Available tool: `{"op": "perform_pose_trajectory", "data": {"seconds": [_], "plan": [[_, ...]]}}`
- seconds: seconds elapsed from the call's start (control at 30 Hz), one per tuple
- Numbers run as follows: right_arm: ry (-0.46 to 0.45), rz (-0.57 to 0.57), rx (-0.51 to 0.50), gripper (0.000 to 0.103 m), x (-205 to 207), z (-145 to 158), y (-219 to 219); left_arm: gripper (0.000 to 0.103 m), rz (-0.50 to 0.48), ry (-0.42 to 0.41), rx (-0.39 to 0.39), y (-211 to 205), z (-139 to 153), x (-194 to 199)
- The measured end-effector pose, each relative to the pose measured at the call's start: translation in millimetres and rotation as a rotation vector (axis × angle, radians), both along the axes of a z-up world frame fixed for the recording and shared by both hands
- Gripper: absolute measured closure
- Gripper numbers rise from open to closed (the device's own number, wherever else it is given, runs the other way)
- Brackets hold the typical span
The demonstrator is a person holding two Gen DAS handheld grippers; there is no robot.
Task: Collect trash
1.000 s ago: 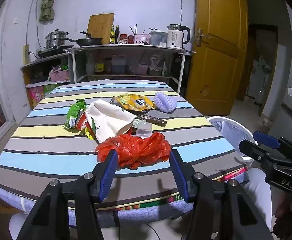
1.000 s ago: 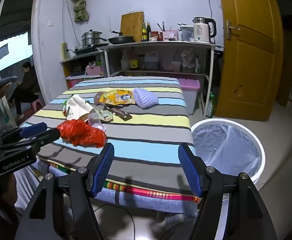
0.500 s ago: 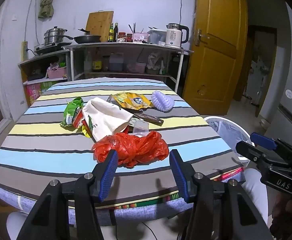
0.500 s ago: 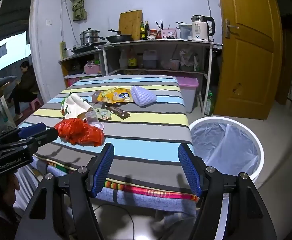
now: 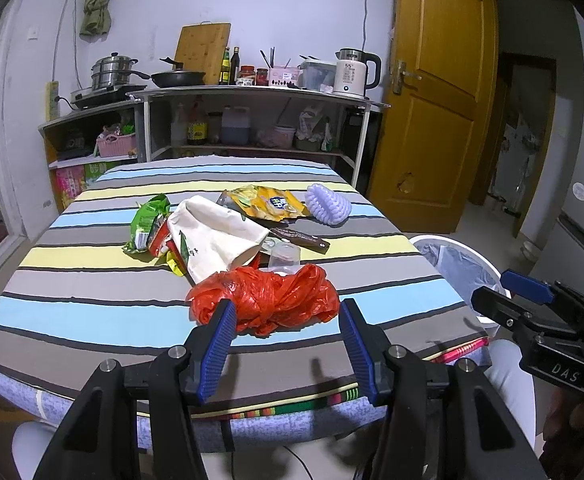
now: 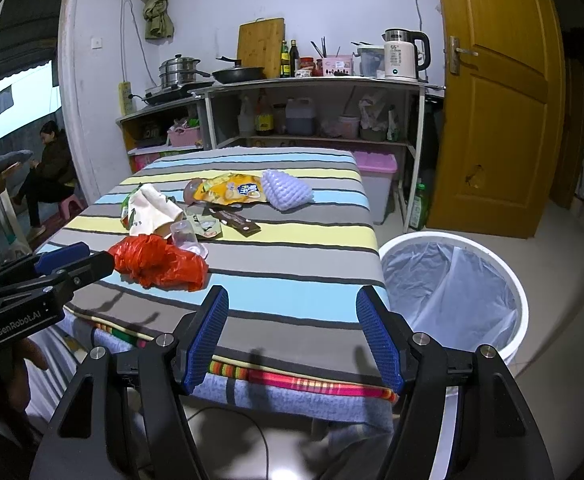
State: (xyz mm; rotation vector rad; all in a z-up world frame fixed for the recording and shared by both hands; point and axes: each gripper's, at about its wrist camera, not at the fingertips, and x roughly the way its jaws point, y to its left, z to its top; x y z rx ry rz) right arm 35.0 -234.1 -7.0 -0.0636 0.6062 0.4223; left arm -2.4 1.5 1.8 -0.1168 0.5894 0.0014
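A crumpled red plastic bag [image 5: 266, 300] lies near the front of the striped table [image 5: 92, 320]; it also shows in the right wrist view [image 6: 158, 262]. My left gripper [image 5: 288, 338] is open, its fingers level with the bag's near side, empty. Behind the bag lie a white paper bag [image 5: 216, 236], a green wrapper [image 5: 146, 222], a yellow snack packet [image 5: 268, 204], a purple foam net [image 5: 328, 210], a clear cup [image 5: 284, 256] and a brown wrapper [image 5: 300, 238]. My right gripper [image 6: 296, 330] is open and empty over the table's front right corner. A white bin [image 6: 452, 292] with a liner stands right of the table.
Shelves [image 5: 252, 120] with pots, bottles and a kettle [image 5: 352, 72] stand behind the table. A yellow door [image 5: 432, 100] is at the right. A person [image 6: 48, 172] sits at the far left. A pink-lidded box [image 6: 376, 184] stands beside the table.
Both grippers have drawn back and risen slightly from the table; the bag sits a little farther from the left fingers. Both stay open. Nothing on the table moved.
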Motion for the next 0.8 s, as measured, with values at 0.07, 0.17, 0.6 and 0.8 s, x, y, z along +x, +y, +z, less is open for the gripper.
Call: {"op": "perform_pose_trajectory", "data": {"seconds": [0.07,0.17,0.6,0.8], "plan": [[0.001,0.002,0.003,0.036,-0.5,0.1,0.1,0.05,-0.002,-0.001,0.0,0.1,0.1,-0.1],[0.002,0.0,0.001,0.036,-0.6,-0.2,0.2,0.05,-0.002,-0.004,-0.002,0.1,0.2,-0.9],[0.003,-0.001,-0.002,0.036,-1.8,-0.5,0.3,0.05,0.009,0.002,0.005,-0.7,0.2,-1.9],[0.006,0.0,-0.005,0.036,-2.3,-1.2,0.9,0.05,0.012,0.0,0.015,-1.0,0.0,-2.4]]}}
